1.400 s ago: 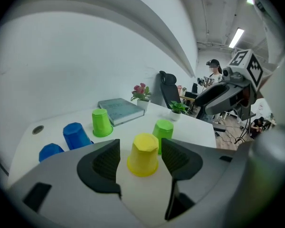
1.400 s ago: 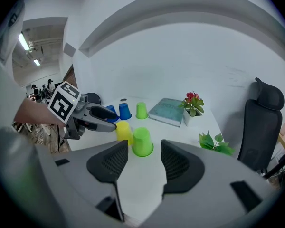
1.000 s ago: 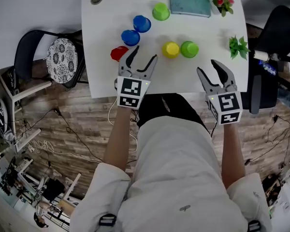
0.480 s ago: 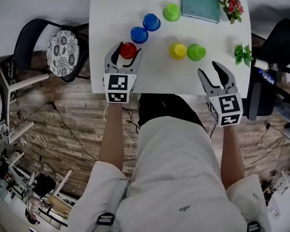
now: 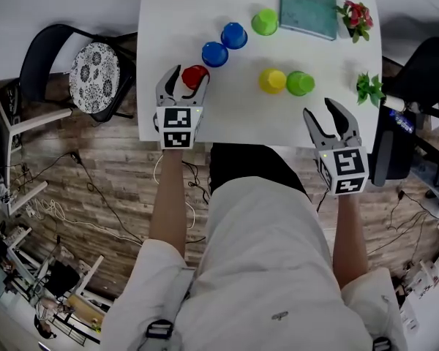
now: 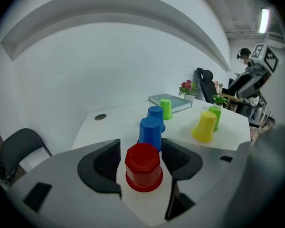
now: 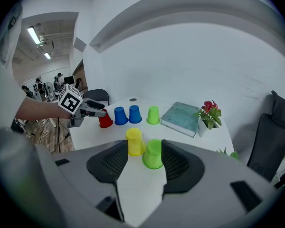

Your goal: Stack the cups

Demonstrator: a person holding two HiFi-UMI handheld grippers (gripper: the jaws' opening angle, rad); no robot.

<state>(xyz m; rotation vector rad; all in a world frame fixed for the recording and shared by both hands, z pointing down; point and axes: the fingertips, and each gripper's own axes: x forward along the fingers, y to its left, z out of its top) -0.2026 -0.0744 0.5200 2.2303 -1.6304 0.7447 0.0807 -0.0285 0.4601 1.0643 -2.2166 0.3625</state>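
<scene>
left hand-held gripper [image 5: 191, 73]: jaws wide apart, straddling the upturned red cup [image 6: 143, 167], with a gap visible on each side; no grip. the red cup stands on the tabletop [image 5: 234, 115] near its front left corner, just beside a blue cup [image 5: 214, 53]. right hand-held gripper [image 5: 318, 107]: jaws apart, nothing between them, at the tabletop's front right edge. yellow cup [image 5: 272, 80] and green cup [image 5: 300, 83] stand side by side ahead of it.

Six cups [image 5: 215, 53] upside-down, unstacked on table [image 5: 234, 119].
</scene>
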